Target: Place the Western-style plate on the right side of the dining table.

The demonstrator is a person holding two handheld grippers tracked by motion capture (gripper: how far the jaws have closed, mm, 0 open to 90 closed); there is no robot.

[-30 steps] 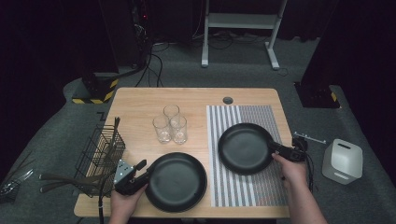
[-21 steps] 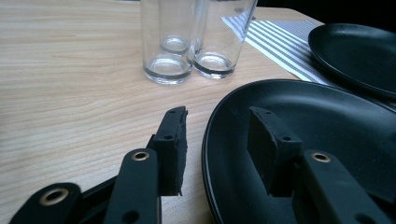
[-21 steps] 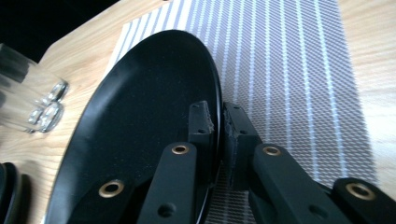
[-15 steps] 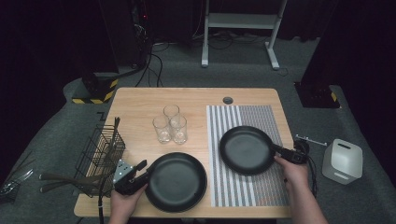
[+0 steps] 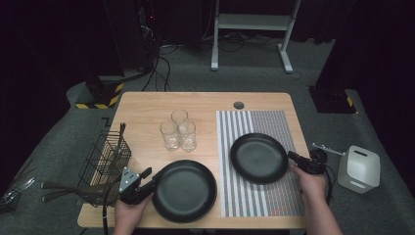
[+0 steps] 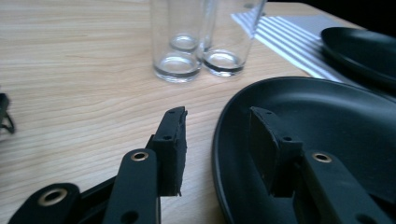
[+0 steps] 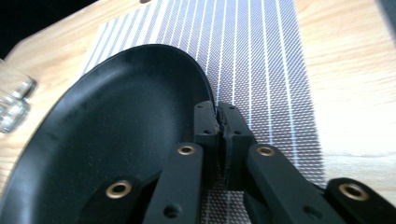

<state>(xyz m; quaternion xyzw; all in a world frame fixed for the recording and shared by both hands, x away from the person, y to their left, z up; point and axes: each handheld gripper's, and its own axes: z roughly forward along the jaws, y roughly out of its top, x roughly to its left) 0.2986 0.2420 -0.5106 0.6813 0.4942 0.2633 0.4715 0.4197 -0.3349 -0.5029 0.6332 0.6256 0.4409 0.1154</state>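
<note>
Two black plates lie on the wooden table (image 5: pixel 147 105). The near plate (image 5: pixel 186 191) (image 6: pixel 336 126) rests on bare wood by the front edge. My left gripper (image 5: pixel 155 180) (image 6: pixel 217 123) straddles its left rim, one pad outside and one inside, neither pressing; its jaws have just opened a little. The far plate (image 5: pixel 258 157) (image 7: pixel 116 130) sits on the striped placemat (image 5: pixel 254 122) (image 7: pixel 261 56). On that plate's right rim my right gripper (image 5: pixel 289 155) (image 7: pixel 217 114) is shut, with the edge pinched between its pads.
Three clear glasses (image 5: pixel 178 131) (image 6: pixel 201 37) stand together mid-table, behind the near plate. A black wire basket (image 5: pixel 105 159) sits at the left edge with utensils (image 5: pixel 58 188) sticking out beside it. A white box (image 5: pixel 359 169) stands on the floor to the right.
The far plate and my right hand have shifted slightly right and toward the front edge. The left gripper and near plate stay where they were.
</note>
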